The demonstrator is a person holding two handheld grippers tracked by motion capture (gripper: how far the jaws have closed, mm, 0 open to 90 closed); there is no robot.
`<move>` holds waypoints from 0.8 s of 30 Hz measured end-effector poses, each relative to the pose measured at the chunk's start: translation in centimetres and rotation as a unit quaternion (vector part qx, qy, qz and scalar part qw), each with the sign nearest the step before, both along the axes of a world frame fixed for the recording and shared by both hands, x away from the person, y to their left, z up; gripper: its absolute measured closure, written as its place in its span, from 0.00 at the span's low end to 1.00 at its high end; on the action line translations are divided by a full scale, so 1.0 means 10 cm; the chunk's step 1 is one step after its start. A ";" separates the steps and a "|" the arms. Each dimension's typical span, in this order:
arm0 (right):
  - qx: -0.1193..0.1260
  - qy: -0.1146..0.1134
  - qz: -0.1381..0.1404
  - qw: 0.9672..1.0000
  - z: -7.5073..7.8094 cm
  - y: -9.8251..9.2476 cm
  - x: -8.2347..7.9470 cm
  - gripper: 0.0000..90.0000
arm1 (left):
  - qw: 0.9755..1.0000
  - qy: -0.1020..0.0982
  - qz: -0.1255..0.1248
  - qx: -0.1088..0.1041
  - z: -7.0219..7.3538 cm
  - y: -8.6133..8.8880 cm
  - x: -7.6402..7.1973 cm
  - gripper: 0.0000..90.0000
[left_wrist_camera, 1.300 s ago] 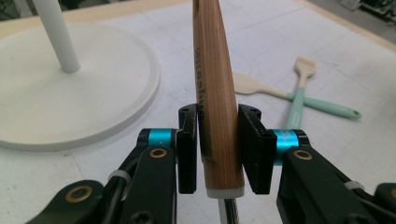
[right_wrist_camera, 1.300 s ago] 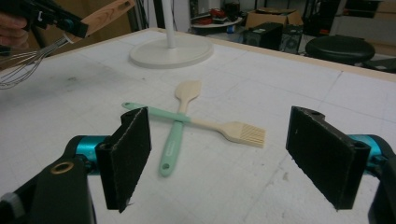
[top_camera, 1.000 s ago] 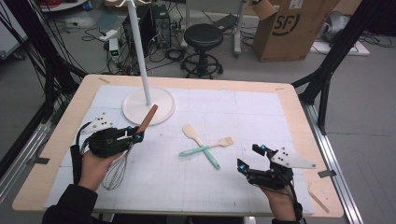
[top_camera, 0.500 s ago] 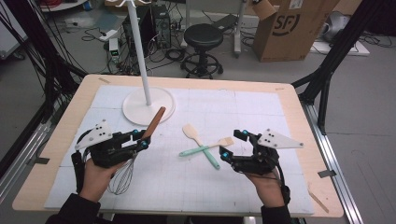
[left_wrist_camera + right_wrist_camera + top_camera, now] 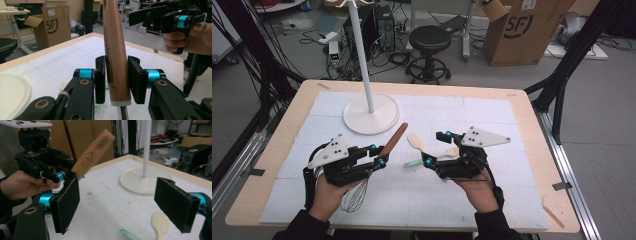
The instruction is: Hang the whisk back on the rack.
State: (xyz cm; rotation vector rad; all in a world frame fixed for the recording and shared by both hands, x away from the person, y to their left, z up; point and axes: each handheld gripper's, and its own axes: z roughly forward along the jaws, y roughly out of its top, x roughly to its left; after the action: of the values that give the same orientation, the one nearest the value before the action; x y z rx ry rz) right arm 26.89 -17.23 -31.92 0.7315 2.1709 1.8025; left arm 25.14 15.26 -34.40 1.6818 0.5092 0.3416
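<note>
My left gripper [image 5: 378, 155] [image 5: 116, 80] is shut on the wooden handle [image 5: 394, 140] [image 5: 115, 50] of a whisk, whose wire head [image 5: 355, 196] hangs toward the table by the person's hand. The handle tilts up to the right. My right gripper [image 5: 434, 149] [image 5: 117, 205] hovers with its jaws wide apart and nothing between them, just above a cream spoon [image 5: 416, 141] [image 5: 160, 222] and a green-handled spatula [image 5: 412, 163] [image 5: 129, 235] that lie on the white mat. The right gripper view looks at the left gripper [image 5: 42, 167] and the wooden handle [image 5: 93, 151].
A white stand with a round base [image 5: 371, 114] [image 5: 145, 180] and a tall pole [image 5: 362, 55] rises at the back left of the mat. A light wooden utensil [image 5: 451, 152] lies under the right gripper. Cardboard box [image 5: 527, 30] and stool [image 5: 430, 39] stand beyond the table.
My right gripper has risen and moved left from the table's front right to above the spatulas. My left gripper has carried the whisk a little to the right.
</note>
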 end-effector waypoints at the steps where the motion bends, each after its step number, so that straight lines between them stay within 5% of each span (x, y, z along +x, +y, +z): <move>1: 0.000 0.001 0.006 1.000 0.01 0.05 0.01 0.22 | 1.000 -0.001 0.000 -0.001 0.00 -0.01 0.00 0.77; 18: 0.034 0.021 0.070 0.997 0.03 0.27 0.04 0.38 | 0.999 -0.002 -0.036 0.009 -0.04 -0.31 -0.08 0.77; 22: 0.051 0.018 0.080 0.995 0.06 0.25 0.01 0.48 | 0.999 -0.003 -0.046 0.010 -0.03 -0.35 -0.10 0.81; 24: 0.058 0.018 0.089 0.994 0.08 0.26 -0.01 0.65 | 0.999 -0.005 -0.047 0.016 -0.02 -0.38 -0.12 0.81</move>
State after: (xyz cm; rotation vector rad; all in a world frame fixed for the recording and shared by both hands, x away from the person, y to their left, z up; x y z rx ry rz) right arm 26.74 -14.67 -31.12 0.6152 2.2331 2.0320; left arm 23.93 11.51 -34.64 1.7284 0.4182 0.2911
